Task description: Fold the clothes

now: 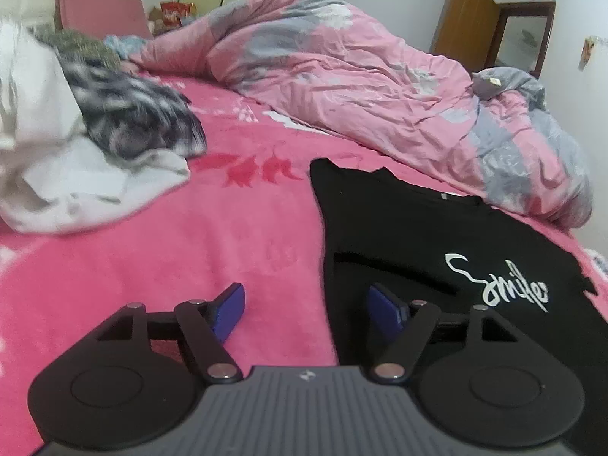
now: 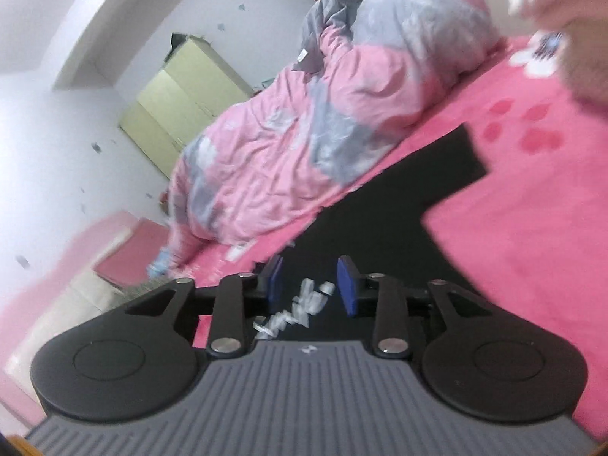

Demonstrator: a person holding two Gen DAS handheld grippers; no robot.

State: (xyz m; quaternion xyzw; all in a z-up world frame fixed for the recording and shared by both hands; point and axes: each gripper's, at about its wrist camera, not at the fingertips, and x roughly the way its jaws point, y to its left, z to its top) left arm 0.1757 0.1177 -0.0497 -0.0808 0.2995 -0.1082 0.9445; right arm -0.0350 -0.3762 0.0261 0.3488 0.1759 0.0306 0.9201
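One black T-shirt (image 1: pixel 437 235); one pink-and-grey duvet (image 1: pixel 342 64); one white garment (image 1: pixel 57 174); one checked garment (image 1: pixel 133 114); two pink pillows (image 1: pixel 98 7).

A home bedroom. Shown by a bed (image 1: pixel 190 250) under a pink blanket, a rumpled pink-and-grey duvet (image 1: pixel 342 76), pillows (image 1: pixel 102 11) at its head, a pale wardrobe (image 2: pixel 182 87) and a wooden door (image 1: pixel 463 15). Loose clothes (image 1: pixel 76 144) heaped on the bed.
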